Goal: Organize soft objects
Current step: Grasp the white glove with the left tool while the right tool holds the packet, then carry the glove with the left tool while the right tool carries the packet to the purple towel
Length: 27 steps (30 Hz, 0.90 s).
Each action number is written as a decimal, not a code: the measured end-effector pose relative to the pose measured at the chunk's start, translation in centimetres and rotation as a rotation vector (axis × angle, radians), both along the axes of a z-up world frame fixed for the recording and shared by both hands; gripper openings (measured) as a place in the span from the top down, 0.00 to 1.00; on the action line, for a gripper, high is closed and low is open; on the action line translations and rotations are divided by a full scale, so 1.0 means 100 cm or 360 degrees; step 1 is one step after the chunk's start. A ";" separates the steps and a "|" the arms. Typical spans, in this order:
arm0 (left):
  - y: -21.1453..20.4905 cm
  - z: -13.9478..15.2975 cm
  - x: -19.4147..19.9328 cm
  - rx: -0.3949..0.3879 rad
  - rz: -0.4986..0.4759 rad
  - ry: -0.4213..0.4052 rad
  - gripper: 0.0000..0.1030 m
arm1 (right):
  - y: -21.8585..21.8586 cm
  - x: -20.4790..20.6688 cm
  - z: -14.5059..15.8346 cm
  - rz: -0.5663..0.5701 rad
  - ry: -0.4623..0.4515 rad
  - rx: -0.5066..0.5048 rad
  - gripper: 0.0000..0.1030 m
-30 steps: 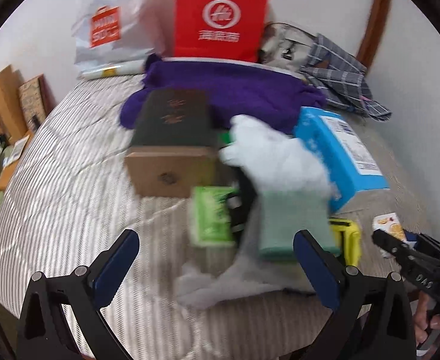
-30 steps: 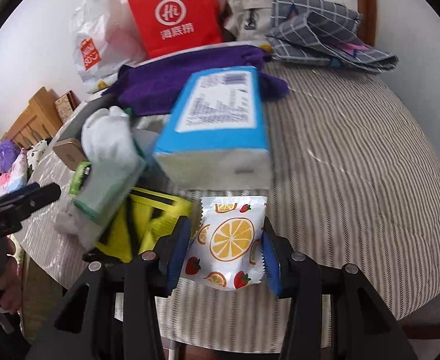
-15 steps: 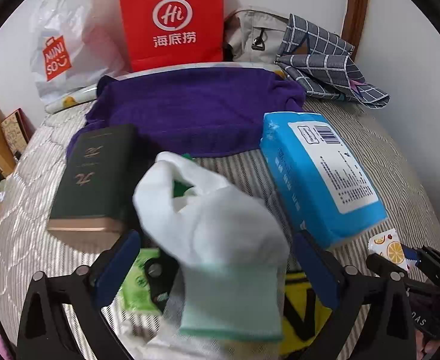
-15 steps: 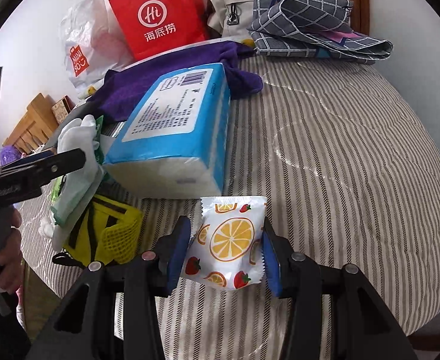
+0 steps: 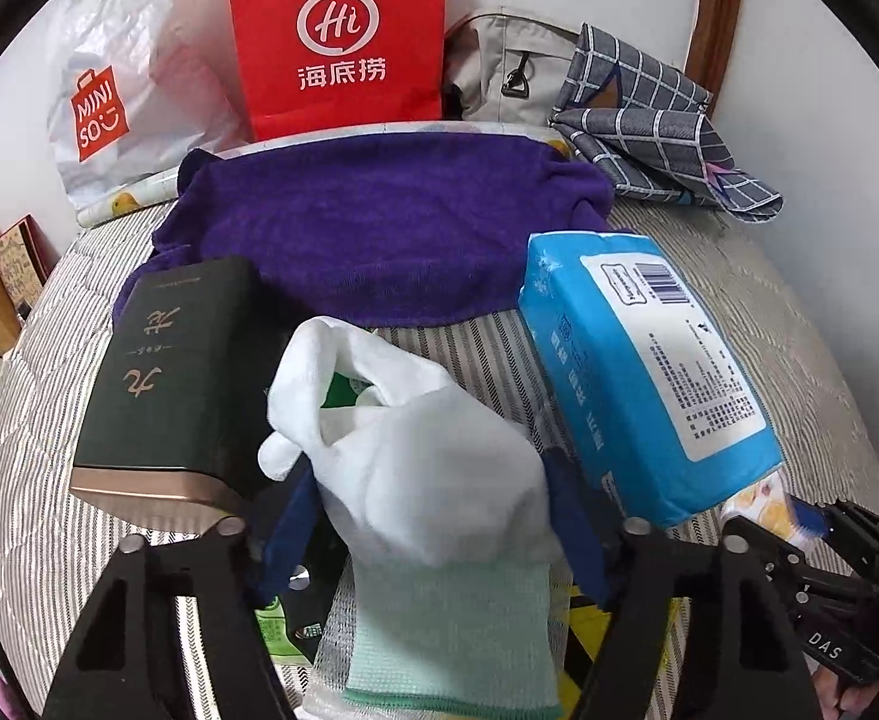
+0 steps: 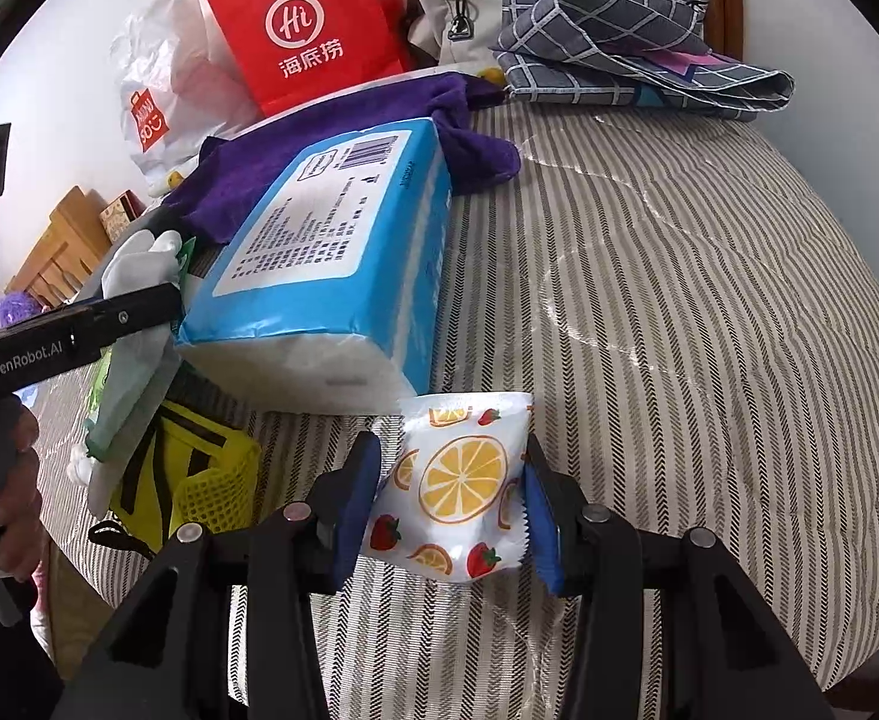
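A white glove (image 5: 433, 468) with a pale green cuff lies on a small pile in the middle of the left wrist view. My left gripper (image 5: 433, 531) straddles it and its jaws are closing, with the blue pads (image 5: 286, 531) touching the glove's sides. In the right wrist view the same glove (image 6: 139, 264) shows at the left, behind a black finger of the left gripper. My right gripper (image 6: 448, 504) is shut on a white snack packet (image 6: 460, 480) printed with oranges and strawberries, held just above the striped bed cover (image 6: 679, 300).
A blue tissue pack (image 5: 649, 384) lies right of the glove and a dark green box (image 5: 169, 372) left of it. Behind are a purple towel (image 5: 379, 228), a red paper bag (image 5: 337, 36), a white plastic bag (image 5: 115, 108) and a checked cloth (image 5: 649, 132). A yellow mesh bag (image 6: 199, 474) sits under the pile.
The left gripper came forward over the pile until the glove sat between its fingers, then its jaws narrowed onto the glove. The right gripper kept its hold on the packet and shifted slightly.
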<state>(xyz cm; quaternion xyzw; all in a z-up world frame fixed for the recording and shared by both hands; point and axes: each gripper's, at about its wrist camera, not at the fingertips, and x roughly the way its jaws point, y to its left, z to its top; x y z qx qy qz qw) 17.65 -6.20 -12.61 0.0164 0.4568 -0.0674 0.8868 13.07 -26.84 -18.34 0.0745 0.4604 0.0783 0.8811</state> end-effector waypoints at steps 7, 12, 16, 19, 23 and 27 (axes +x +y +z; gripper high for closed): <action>0.004 0.007 -0.004 -0.0029 -0.0015 -0.0026 0.68 | 0.007 -0.004 0.002 0.0022 -0.0006 -0.0005 0.64; 0.004 0.015 -0.010 -0.0037 -0.0028 -0.0067 0.79 | 0.010 -0.007 0.005 0.0030 -0.0009 -0.0011 0.66; 0.008 0.020 -0.012 -0.0067 -0.0033 -0.0085 0.85 | 0.011 -0.011 0.010 0.0034 -0.0025 -0.0005 0.70; 0.014 0.025 -0.015 -0.0118 -0.0030 -0.0093 0.85 | 0.012 -0.015 0.014 0.0036 -0.0032 0.0007 0.75; 0.025 0.032 -0.018 -0.0165 -0.0009 -0.0112 0.86 | 0.012 -0.019 0.018 0.0035 -0.0031 0.0023 0.81; 0.034 0.037 -0.022 -0.0176 0.0008 -0.0126 0.86 | 0.016 -0.019 0.020 0.0044 -0.0031 0.0008 0.85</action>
